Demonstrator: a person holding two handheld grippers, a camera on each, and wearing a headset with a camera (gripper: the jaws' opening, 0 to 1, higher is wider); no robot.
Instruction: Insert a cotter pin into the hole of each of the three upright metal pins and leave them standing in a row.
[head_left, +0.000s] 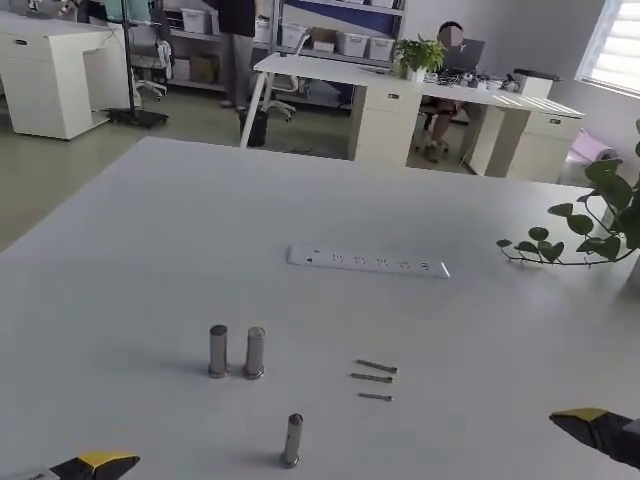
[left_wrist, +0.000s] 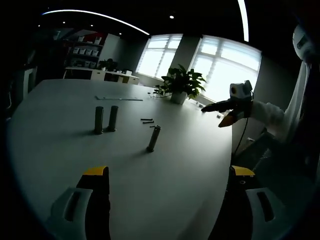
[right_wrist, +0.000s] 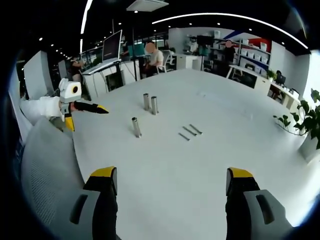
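Stage: judged to be the start; no cotter pin is in any hole yet.
Metal pins: three metal pins (head_left: 254, 353) stand upright on the white counter (head_left: 300, 200). Two stand just beside each other, apart. The third pin (head_left: 291, 441) stands alone, nearer the person and off the pair's line.
Why upright: probably so each cross hole sits clear of the counter for a sideways entry. The holes are too small to make out.
Cotter pins: three cotter pins (head_left: 371, 378) lie flat, roughly parallel and close together, right of the metal pins and apart from them. Lying loose and separate, each can likely be pinched alone.
Left tongs: the left tongs (left_wrist: 169, 172) have their jaws wide apart and hold nothing. They hang low at the near edge, facing the metal pins, likely to steady one.
Right tongs: the right tongs (right_wrist: 171, 173) also have their jaws wide apart and hold nothing. They sit on the cotter-pin side, so probably the picker.
Row: the third pin likely needs moving into line.
Background: a power strip (head_left: 368, 262) and a potted plant (head_left: 590, 225) sit well beyond the work.
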